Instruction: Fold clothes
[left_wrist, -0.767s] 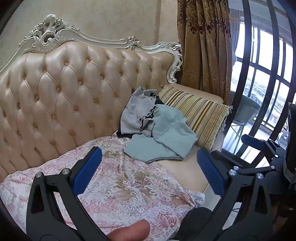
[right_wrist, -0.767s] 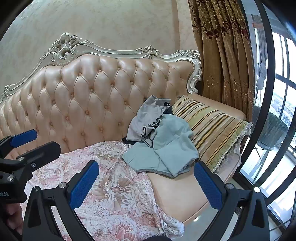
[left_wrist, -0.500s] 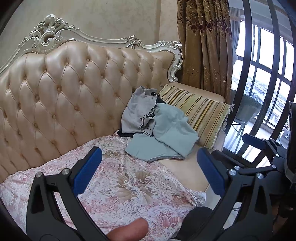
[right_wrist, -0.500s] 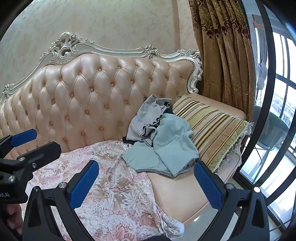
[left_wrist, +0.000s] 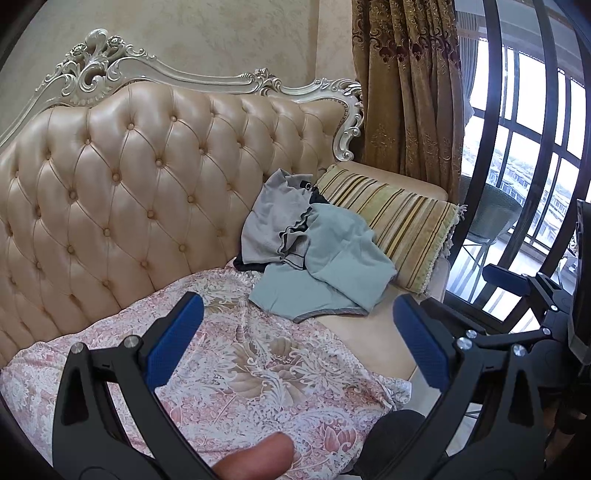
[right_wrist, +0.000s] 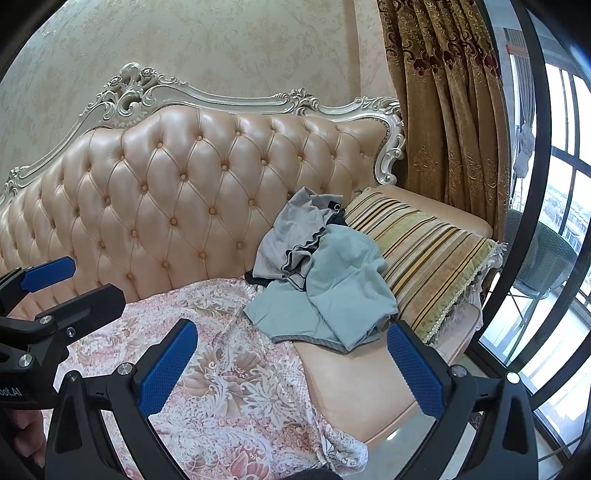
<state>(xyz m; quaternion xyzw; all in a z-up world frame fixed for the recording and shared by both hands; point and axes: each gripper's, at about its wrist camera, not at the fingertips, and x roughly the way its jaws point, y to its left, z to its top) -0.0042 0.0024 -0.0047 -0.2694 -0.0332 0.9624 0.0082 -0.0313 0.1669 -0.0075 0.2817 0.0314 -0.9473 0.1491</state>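
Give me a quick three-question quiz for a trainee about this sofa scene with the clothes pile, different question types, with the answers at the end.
1. True or false: the left hand-held gripper is shut on a garment.
2. Which garment lies on top at the front of the clothes pile: A) light blue garment, B) a red one?
3. Fill in: the pile leans against the striped ______.

Key: 1 false, both it and the right hand-held gripper are open and empty; 2 A; 3 cushion.

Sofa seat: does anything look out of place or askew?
Only the clothes pile: crumpled, unfolded garments heaped against the striped cushion, the blue-grey one overhanging the floral cover. Nothing looks damaged or spilled.
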